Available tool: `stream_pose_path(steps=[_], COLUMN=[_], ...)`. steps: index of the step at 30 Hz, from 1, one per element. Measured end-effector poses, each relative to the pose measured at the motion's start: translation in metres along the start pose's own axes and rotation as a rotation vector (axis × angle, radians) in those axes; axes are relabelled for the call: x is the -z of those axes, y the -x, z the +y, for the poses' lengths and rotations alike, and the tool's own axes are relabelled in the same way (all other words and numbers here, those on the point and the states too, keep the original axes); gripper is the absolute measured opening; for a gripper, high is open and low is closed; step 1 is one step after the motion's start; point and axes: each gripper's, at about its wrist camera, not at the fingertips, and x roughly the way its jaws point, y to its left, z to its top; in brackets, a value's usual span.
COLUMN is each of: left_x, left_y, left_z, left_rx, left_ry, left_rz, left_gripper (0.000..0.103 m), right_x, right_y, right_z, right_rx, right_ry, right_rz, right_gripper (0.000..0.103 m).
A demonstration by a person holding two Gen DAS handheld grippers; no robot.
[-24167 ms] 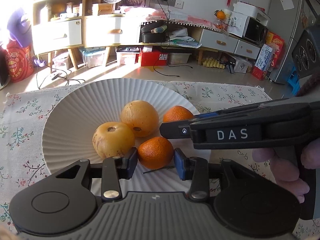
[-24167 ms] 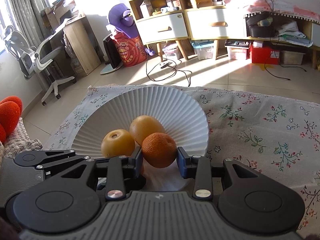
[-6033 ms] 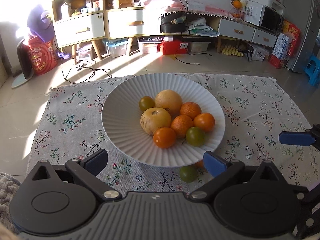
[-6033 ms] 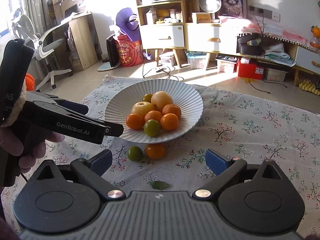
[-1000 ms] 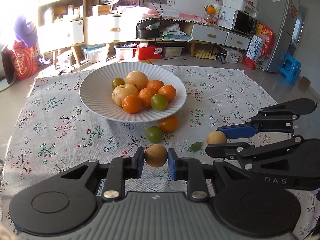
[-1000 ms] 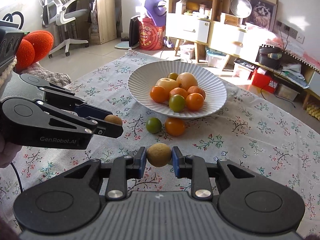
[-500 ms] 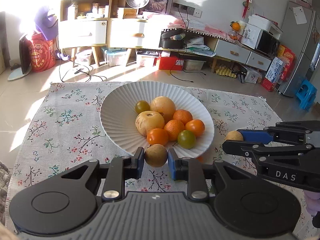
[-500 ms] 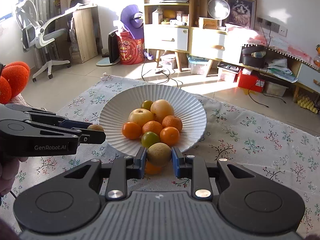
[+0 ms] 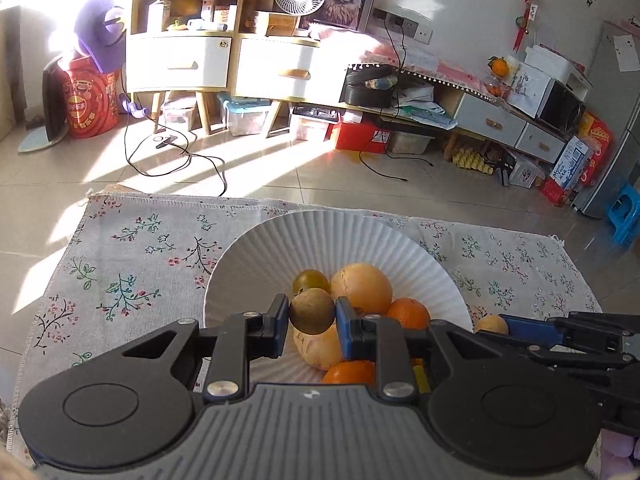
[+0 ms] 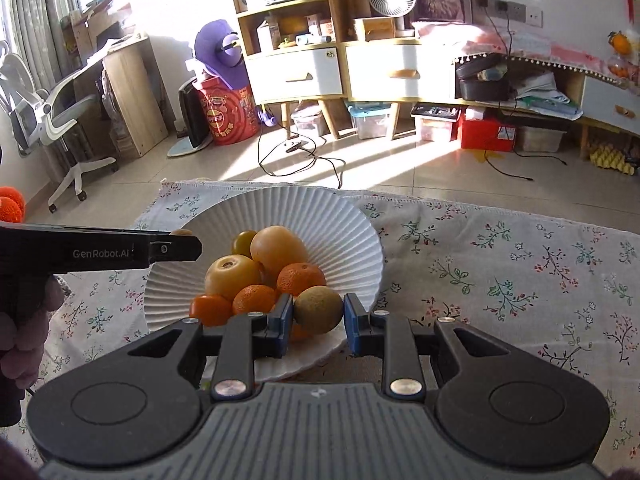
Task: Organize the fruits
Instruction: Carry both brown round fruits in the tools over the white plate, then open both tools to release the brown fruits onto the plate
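A white ribbed plate [image 9: 360, 236] [image 10: 320, 216] on a floral cloth holds several fruits: two large yellow ones, oranges [image 10: 301, 278] and a small green one [image 9: 310, 279]. My left gripper [image 9: 312, 316] is shut on a small brown round fruit [image 9: 312, 311], held above the plate's near left part. In the right wrist view my right gripper [image 10: 318, 312] is shut on a similar brown-green fruit [image 10: 319, 309] over the plate's near right rim. Each gripper also shows from the side in the other view, still holding its fruit [image 9: 491, 324].
The floral cloth [image 10: 500, 264] covers the low table, with tiled floor beyond its far edge. A person's hand [image 10: 24, 320] grips the left tool's handle. Shelves, drawers, cables and boxes stand far behind.
Both grippers have carried their fruits forward from the cloth's near side to above the plate. The plate now looms larger, and the loose fruits in front of it are hidden.
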Motion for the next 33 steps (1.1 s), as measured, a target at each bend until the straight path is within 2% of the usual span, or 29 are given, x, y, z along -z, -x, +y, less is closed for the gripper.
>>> stream_pose_path(steps=[10,18,33], left_x=[-0.028,-0.035,-0.04], left_y=[-0.04,-0.066,-0.074], left_z=[-0.007,-0.006,-0.006], left_rx=[0.002,-0.02,0.017], left_ry=[-0.043,-0.055,-0.043], left_rz=[0.019,0.092,0.175], left_gripper=[0.025,0.025,0.026], right_x=[-0.014,-0.018,-0.019], right_y=[-0.027,-0.039,-0.05], right_z=[-0.01,-0.017,-0.009], right_rx=[-0.022,-0.032,-0.056], right_ry=[-0.014,-0.006,0.062], right_rz=[-0.014,-0.023,-0.014], right_gripper=[0.024,0.024,0.024])
